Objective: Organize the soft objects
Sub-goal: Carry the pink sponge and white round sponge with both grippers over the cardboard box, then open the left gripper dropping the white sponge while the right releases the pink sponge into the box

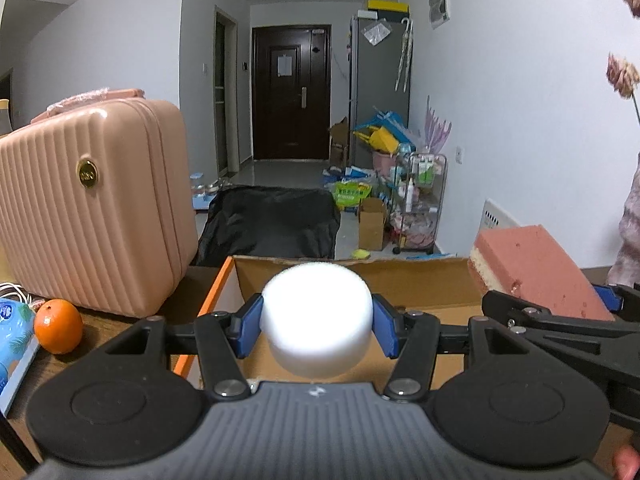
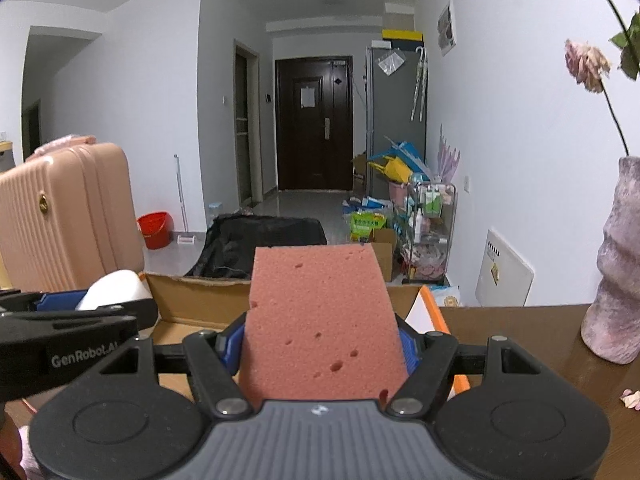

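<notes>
Two grippers hang side by side over an open brown cardboard box with an orange edge (image 1: 224,280), each clamped on a soft piece. The left gripper (image 1: 318,330) pinches a round white foam puck (image 1: 316,316) between its blue pads, above the box's inside. The right gripper (image 2: 322,346) grips a flat pink rectangular sponge (image 2: 320,320), tilted up over the same box beside a ribbed pink hard-shell suitcase (image 1: 92,208).

left hand-held gripper (image 1: 318,330): clamped, tilted down | right hand-held gripper (image 2: 322,344): clamped, tilted down
</notes>
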A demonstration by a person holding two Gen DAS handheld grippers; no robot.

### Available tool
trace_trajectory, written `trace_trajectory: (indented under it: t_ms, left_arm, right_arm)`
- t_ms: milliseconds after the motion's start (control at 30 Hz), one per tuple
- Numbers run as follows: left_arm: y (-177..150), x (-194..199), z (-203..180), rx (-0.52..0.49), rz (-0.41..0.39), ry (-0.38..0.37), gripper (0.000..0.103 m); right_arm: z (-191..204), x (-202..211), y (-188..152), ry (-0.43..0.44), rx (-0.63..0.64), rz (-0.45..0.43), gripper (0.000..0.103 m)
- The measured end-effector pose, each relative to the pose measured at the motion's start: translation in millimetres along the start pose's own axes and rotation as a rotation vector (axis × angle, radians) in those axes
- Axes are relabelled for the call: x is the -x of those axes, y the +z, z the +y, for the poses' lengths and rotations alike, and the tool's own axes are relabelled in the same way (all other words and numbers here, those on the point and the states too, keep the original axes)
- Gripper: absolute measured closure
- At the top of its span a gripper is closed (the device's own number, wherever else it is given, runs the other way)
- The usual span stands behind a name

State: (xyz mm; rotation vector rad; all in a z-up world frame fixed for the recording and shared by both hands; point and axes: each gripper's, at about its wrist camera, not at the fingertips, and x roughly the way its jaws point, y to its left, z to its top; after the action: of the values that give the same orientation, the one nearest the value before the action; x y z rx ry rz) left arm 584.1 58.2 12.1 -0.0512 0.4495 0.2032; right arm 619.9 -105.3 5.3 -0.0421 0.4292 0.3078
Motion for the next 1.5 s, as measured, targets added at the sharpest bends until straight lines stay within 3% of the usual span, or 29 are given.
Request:
trace_trajectory:
  t_ms: [433,900,1033,1267,1500]
  left_arm:
    - [-14,-25,-5,-0.042,0.053,0.043,0.046]
    - [-21,-38,-1,-0.033,0.094,-0.007,0.044]
    - [-22,-36,-1,-0.030,0.086,-0.010,0.032]
    - [-20,-35,8,0.014,0.085,0.026,0.000]
    - [-19,-34,12,0.024,0.081,0.052,0.000]
  right_arm:
    - [1,-25,-15,-0.005,0.003,0.056,0.034]
    - [4,-31,-19,-0.016,0.020,0.086,0.033]
    - [1,-32,-18,-0.025,0.007,0.096,0.032]
    - [-13,-33,-18,-0.063,-0.047,0.097,0.011]
    - [-16,-35,-19,-0.077,-0.047,0.099,0.007]
